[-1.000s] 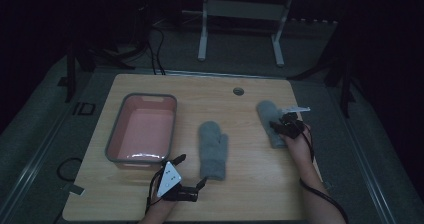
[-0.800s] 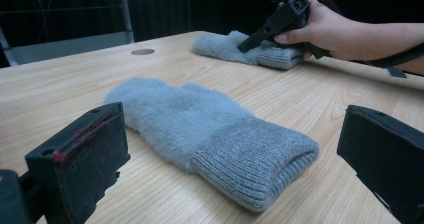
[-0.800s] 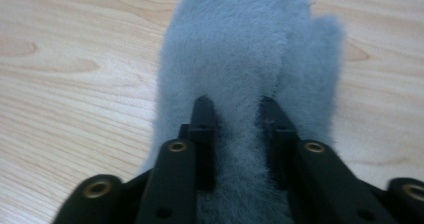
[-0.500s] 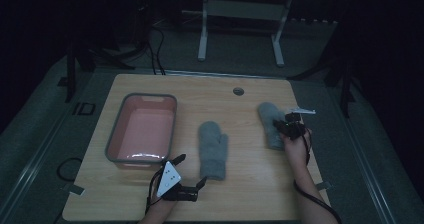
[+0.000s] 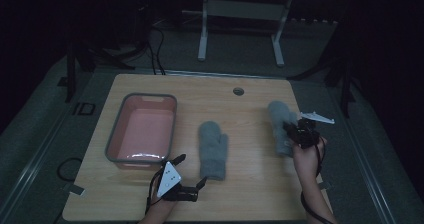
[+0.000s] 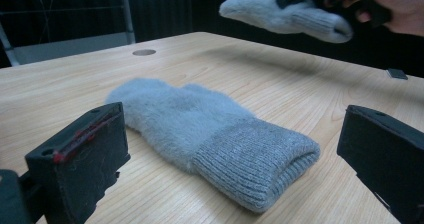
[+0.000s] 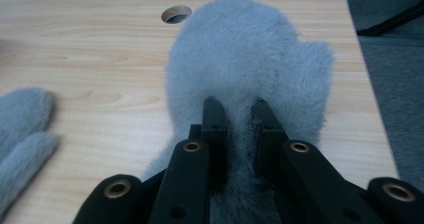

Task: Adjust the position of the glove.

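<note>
A grey fuzzy mitten [image 5: 213,149] lies flat mid-table, cuff toward me. My left gripper [image 5: 189,172] rests just short of that cuff, open; in the left gripper view the mitten [image 6: 200,124] lies ahead of the wide-apart jaws of the left gripper [image 6: 230,129], untouched. A second grey mitten [image 5: 278,119] is at the right, with my right gripper [image 5: 293,130] shut on it near the cuff. The right gripper view shows the right gripper [image 7: 239,115] pinching the fur of this mitten [image 7: 250,49]. The left gripper view shows this mitten [image 6: 285,11] held above the tabletop.
A pink bin with a grey rim [image 5: 113,143] stands empty at the table's left. A round cable hole [image 5: 238,91] sits near the far edge. A metal stand [image 5: 240,9] and cables lie on the floor beyond the table.
My right hand has drifted slightly right and toward me with the mitten in its gripper. The left gripper and the middle mitten have not moved.
</note>
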`<state>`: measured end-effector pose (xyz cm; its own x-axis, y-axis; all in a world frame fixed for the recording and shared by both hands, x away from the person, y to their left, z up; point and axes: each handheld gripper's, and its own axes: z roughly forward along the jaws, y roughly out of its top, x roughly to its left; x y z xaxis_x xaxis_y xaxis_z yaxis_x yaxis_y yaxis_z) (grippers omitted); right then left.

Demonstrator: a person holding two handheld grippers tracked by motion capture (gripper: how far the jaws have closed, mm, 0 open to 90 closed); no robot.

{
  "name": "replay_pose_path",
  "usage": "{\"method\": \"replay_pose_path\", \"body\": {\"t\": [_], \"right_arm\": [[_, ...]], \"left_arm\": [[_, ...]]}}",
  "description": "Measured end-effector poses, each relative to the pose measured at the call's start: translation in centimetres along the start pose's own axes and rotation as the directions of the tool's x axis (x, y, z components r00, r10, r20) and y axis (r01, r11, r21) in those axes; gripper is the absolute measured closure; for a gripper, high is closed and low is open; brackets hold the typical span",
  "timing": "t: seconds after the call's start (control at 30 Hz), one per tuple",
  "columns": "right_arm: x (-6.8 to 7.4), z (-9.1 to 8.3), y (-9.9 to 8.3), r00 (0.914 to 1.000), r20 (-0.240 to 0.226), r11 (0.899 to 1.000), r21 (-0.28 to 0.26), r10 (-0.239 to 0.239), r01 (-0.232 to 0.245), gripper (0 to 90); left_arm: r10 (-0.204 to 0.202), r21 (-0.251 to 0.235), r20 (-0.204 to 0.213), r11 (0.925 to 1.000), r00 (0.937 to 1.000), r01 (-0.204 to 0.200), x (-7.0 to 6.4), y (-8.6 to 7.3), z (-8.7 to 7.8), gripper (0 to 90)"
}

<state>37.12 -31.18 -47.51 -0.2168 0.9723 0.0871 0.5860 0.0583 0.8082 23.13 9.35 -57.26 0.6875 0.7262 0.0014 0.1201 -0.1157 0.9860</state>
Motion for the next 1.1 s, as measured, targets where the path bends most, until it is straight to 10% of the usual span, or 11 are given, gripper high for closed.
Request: {"method": "replay_pose_path", "body": {"t": [0.5, 1.1], "right_arm": [[1.0, -4.8, -4.4, 0.9998, 0.016, 1.0, -0.012, 0.012, -0.012, 80.6], [0.5, -1.1, -7.8, 0.9985, 0.035, 0.997, 0.065, -0.042, 0.04, 79.6]], "left_arm": [[0.009, -0.004, 0.0, 1.0, 1.0, -0.009, -0.1, 0.0, 0.0, 0.3], [0.008, -0.002, 0.005, 1.0, 1.0, -0.008, -0.1, 0.0, 0.0, 0.3]]}}
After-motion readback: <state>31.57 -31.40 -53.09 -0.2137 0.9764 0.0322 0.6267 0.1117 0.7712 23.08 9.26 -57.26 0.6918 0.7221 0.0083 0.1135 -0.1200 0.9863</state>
